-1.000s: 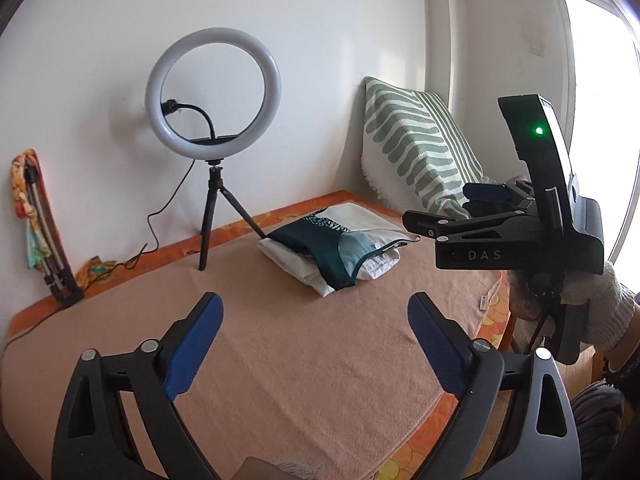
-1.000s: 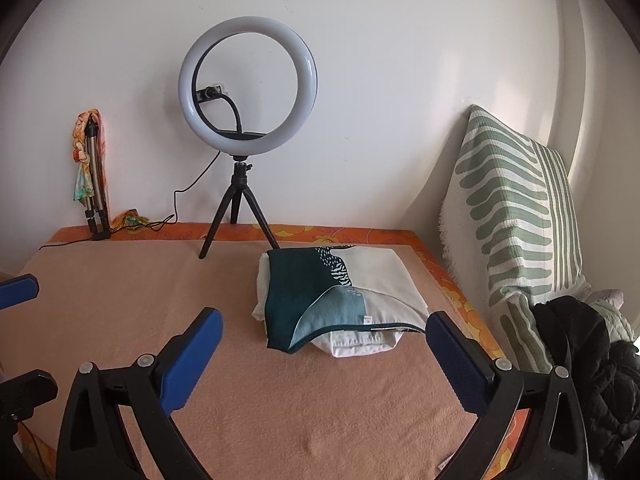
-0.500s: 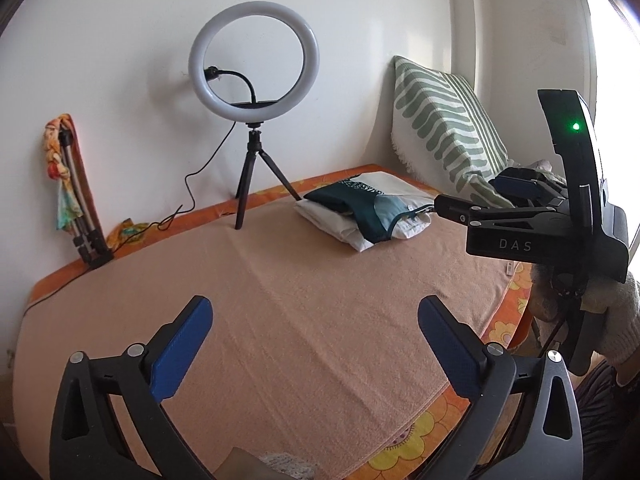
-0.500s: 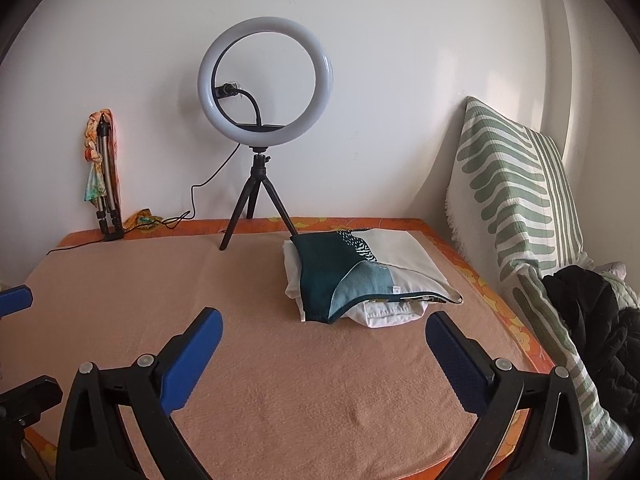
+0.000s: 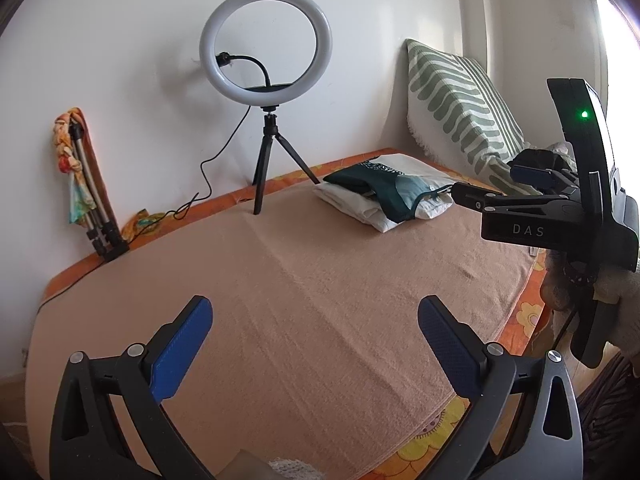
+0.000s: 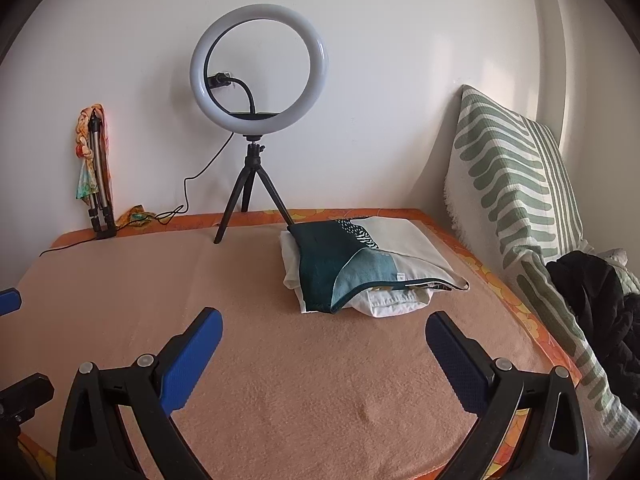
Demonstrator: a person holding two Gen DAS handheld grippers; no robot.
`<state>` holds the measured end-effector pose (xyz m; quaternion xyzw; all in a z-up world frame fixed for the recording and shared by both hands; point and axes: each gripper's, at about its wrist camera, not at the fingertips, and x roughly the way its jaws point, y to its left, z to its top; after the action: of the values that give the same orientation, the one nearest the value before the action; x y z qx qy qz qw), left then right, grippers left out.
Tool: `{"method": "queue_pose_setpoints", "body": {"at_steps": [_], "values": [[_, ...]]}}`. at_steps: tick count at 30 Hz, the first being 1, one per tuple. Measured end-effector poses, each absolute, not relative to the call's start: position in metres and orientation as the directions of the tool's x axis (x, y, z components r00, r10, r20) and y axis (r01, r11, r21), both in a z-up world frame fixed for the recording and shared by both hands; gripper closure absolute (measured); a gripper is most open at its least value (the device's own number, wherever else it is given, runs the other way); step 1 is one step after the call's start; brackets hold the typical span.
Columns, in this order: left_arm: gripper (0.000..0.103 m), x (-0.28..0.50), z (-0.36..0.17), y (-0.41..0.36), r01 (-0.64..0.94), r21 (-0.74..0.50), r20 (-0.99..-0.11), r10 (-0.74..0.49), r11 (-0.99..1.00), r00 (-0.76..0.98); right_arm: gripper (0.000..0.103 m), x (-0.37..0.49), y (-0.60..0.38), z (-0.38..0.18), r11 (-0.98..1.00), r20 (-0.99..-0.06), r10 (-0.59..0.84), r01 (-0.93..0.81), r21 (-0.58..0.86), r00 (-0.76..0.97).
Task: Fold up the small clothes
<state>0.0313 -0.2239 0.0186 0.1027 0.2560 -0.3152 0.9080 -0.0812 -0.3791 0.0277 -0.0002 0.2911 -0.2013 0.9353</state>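
Looks mostly done: folded clothes (image 6: 360, 268) stacked far right on the blanket (image 6: 280, 360); left gripper (image 5: 316, 344) and right gripper (image 6: 324, 356) both splayed wide, empty; black garment (image 6: 600, 304) by the pillow (image 6: 516, 184) maybe left

Fuzzy matt peach blanket (image 6: 320, 380), soft folded cloth garments (image 6: 360, 268), ribbed woven pillow (image 6: 516, 184), smooth plastic ring light (image 6: 259, 68)

Both wrist views look low across the bed (image 5: 320, 280) toward the far wall, sharing the ring light (image 6: 259, 68) and pile (image 6: 360, 268); left view sits further left.
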Motion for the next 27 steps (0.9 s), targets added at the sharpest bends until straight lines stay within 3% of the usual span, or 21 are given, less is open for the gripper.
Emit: {"method": "queue_pose_setpoints", "body": {"at_steps": [27], "values": [[0.001, 0.0276, 0.0248, -0.2201, 0.629, 0.019, -0.519, -0.530, 0.777, 0.671, 0.000, -0.0806, -0.3859, 0.0201, 0.914, -0.568, -0.378, 0.393, -0.102, 0.731]]}}
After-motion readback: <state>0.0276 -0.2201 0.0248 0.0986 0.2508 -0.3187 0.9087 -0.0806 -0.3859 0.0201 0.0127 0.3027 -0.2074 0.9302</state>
